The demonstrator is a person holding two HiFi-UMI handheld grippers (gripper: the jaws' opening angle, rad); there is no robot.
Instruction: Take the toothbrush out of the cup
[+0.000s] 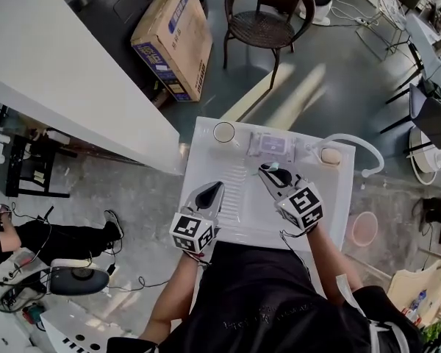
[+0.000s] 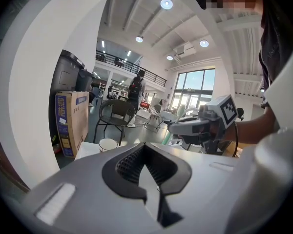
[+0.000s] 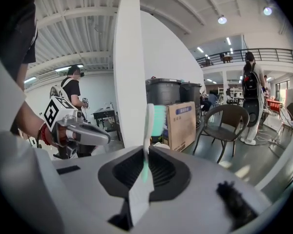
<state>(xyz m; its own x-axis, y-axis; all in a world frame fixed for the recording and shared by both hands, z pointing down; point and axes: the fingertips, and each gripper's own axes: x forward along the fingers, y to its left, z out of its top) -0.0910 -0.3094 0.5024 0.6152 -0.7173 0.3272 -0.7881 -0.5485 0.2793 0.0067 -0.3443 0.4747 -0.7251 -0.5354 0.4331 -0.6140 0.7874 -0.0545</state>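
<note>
- Grey left gripper (image 1: 210, 192) is hovering over the white table (image 1: 204, 153), its jaws pressed together on nothing.
- One white cup (image 1: 224, 132) is standing near the table's far left corner, looking empty.
- One toothbrush (image 3: 148, 126), white with a mint head, is being pinched by the right gripper (image 3: 144, 177), well apart from the cup.
- The removal is looking done. The next move likely calls for laying the brush on bare tabletop and loosening the jaws.
- Two grippers are showing in all.
</note>
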